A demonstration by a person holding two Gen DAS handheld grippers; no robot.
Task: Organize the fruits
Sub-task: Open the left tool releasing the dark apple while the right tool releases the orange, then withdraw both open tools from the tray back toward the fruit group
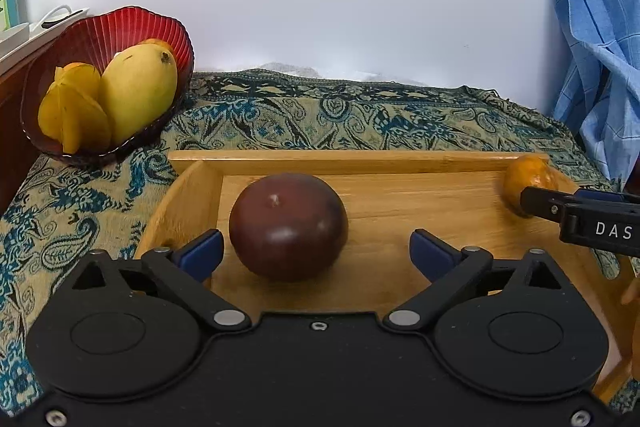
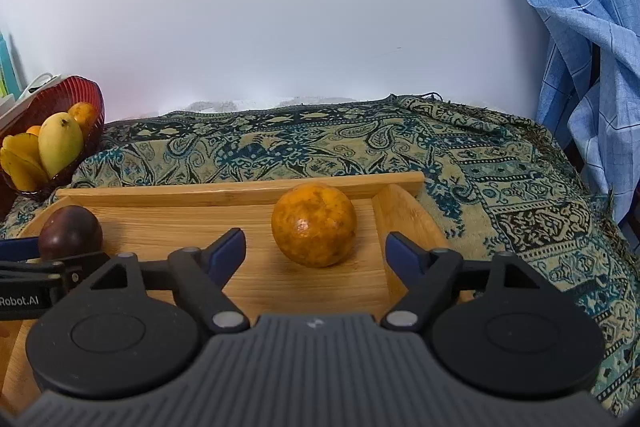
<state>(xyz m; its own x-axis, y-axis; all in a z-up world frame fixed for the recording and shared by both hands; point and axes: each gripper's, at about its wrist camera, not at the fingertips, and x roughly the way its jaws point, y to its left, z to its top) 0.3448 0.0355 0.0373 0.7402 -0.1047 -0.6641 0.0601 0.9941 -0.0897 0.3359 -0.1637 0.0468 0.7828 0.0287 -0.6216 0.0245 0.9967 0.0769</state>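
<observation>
Between the spread left claw pads sits the passion fruit, untouched.

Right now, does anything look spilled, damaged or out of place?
Nothing spilled or broken. Only the orange stands out, its skin heavily brown-mottled. It and the dark purple fruit sit upright in the wooden tray.
</observation>
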